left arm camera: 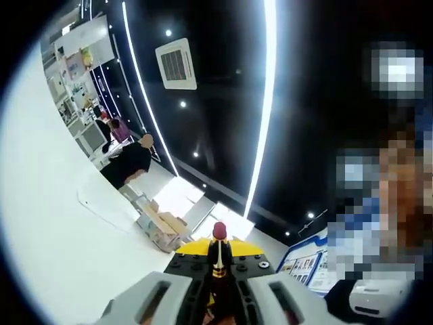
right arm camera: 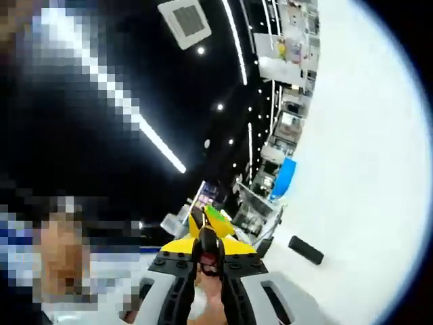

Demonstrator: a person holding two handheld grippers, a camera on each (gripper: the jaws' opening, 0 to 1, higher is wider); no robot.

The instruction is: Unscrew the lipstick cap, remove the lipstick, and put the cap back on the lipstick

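In the left gripper view my left gripper (left arm camera: 218, 254) is shut on a black and gold lipstick tube (left arm camera: 218, 265) that stands upright between the yellow-tipped jaws. Its red lipstick tip (left arm camera: 218, 231) pokes out above them. In the right gripper view my right gripper (right arm camera: 208, 254) is shut on a small glossy black piece (right arm camera: 207, 245) that looks like the lipstick cap, with a gold-yellow edge (right arm camera: 200, 222) rising above it. Both cameras tilt up toward the dark ceiling, and the white table (right arm camera: 365, 203) runs along one side.
A black oblong object (right arm camera: 306, 249) lies on the white table to the right of the right gripper. Cardboard boxes (left arm camera: 160, 229) and two people (left arm camera: 128, 162) stand beyond the table's far edge. Shelves (right arm camera: 284, 61) line the room, under ceiling light strips (left arm camera: 260, 135).
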